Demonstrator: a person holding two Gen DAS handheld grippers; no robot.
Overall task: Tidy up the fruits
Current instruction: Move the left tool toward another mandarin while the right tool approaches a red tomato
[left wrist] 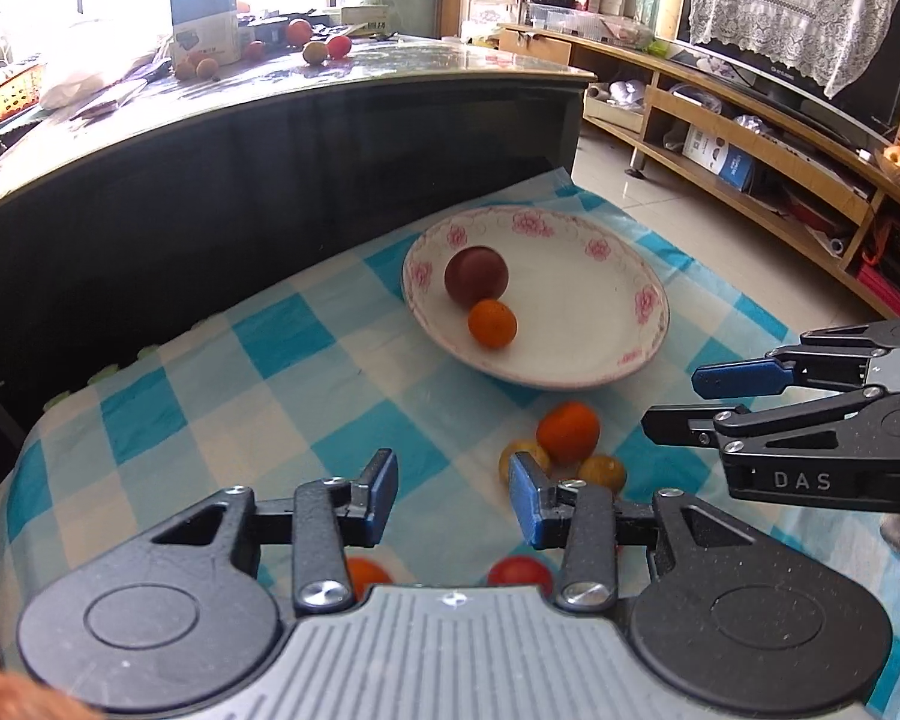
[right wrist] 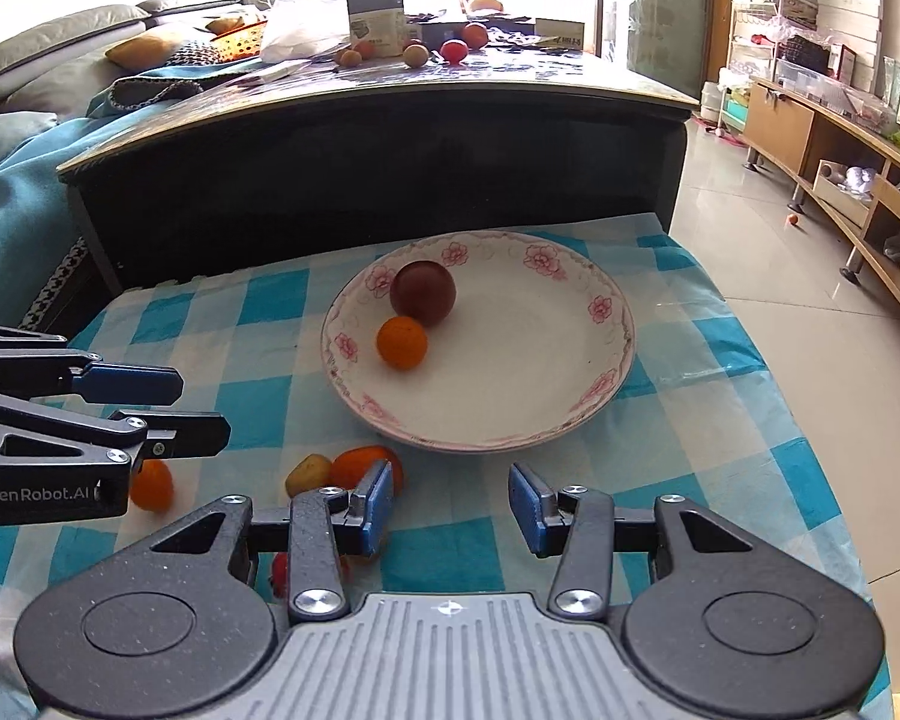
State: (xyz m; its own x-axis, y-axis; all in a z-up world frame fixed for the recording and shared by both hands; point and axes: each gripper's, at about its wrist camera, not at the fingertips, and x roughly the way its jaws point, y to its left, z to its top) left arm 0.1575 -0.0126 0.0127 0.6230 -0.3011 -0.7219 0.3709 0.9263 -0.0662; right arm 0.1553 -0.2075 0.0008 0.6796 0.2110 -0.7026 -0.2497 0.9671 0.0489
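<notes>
In the left wrist view, the left gripper (left wrist: 453, 495) is hanging low over the blue-and-white checked cloth (left wrist: 258, 396) with its blue-padded fingers (left wrist: 384, 489) standing well apart and nothing between them. Ahead of it, a white plate with pink flowers (left wrist: 600, 300) is sitting on the cloth, carrying a dark red plum (left wrist: 476, 276) and a small orange fruit (left wrist: 492, 323) that are touching each other. Near the plate's front rim, an orange tangerine (left wrist: 568, 432) is lying on the cloth with two yellowish fruits (left wrist: 603, 471) just beside it, close to the gripper's right fingertip. A red fruit (left wrist: 519, 573) and another orange fruit (left wrist: 366, 576) are peeking out from under the gripper body. The right gripper (left wrist: 678, 399) is reaching in from the right edge, its fingers a little apart and holding nothing. In the right wrist view, the right gripper (right wrist: 450, 501) is hovering over the cloth (right wrist: 720, 396) in front of the plate (right wrist: 540, 372), jaws spread wide and empty. The plum (right wrist: 423, 292) and the small orange fruit (right wrist: 402, 342) are resting together in the plate's left half. The left gripper (right wrist: 201, 411) is coming in from the left, fingers slightly parted, above an orange fruit (right wrist: 150, 486). The tangerine (right wrist: 360, 468) and one yellowish fruit (right wrist: 307, 474) are lying just beside the right gripper's left finger.
</notes>
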